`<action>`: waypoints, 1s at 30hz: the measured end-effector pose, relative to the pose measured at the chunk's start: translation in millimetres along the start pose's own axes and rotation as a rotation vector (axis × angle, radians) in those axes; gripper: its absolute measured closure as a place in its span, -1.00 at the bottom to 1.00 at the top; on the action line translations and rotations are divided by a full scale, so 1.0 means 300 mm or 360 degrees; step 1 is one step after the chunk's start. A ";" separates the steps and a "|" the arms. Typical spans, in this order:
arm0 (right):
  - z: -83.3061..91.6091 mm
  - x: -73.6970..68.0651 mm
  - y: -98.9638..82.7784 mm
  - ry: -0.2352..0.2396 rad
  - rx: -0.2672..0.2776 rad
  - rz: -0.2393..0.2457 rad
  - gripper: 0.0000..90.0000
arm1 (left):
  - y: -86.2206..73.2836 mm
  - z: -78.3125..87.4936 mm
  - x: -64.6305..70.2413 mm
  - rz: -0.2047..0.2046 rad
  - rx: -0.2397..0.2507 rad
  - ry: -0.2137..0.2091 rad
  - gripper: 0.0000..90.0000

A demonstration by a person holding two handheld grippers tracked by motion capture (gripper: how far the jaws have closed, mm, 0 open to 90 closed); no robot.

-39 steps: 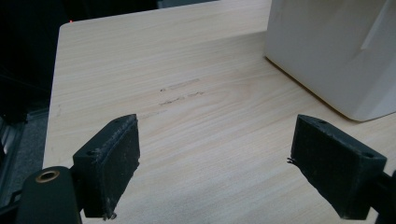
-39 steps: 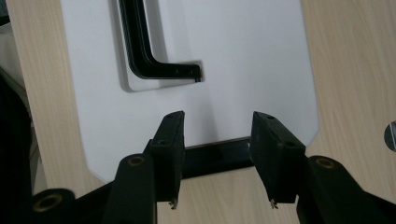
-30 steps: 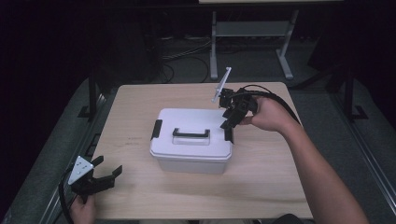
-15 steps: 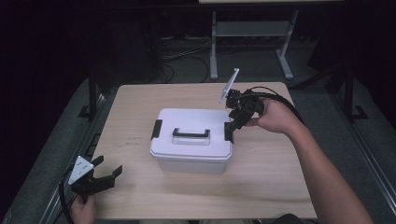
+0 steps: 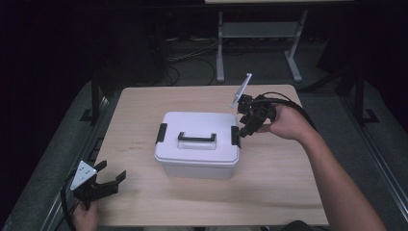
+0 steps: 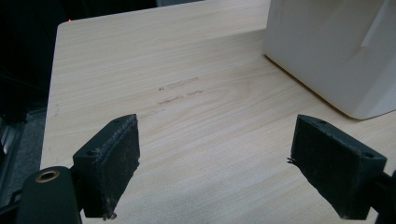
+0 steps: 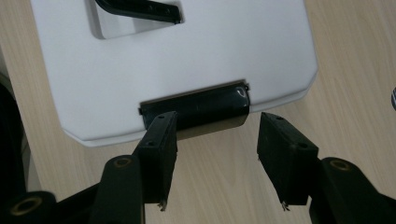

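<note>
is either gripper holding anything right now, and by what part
Nothing is held. The right gripper sits open at the box's black side latch; the left gripper is open over bare table.

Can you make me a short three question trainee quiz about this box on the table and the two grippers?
1. True or false: the right gripper is clamped on the black latch.
2. Which sits on the white box's lid: A) a black handle, B) a red knob, C) a label?
3. Where is the left gripper?

Key
1. False; the jaws are open, just in front of the latch.
2. A.
3. Near the table's near left corner, open, apart from the box.
</note>
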State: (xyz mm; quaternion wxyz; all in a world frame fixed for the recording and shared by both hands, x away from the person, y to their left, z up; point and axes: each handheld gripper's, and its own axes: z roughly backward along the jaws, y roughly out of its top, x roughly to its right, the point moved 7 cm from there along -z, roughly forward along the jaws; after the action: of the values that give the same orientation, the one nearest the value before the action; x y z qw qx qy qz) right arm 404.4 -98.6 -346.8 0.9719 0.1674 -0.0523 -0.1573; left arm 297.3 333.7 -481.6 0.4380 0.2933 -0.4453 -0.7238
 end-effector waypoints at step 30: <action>-0.028 0.020 -0.109 0.0008 0.0012 -0.0094 0.00 | -0.003 -0.004 0.001 -0.0004 -0.0007 0.0001 -0.67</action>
State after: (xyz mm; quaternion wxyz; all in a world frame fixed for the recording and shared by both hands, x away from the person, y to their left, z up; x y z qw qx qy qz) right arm 402.0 -127.3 -365.7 0.9663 0.1728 -0.0454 -0.1853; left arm 297.7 333.3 -482.9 0.4379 0.2930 -0.4432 -0.7253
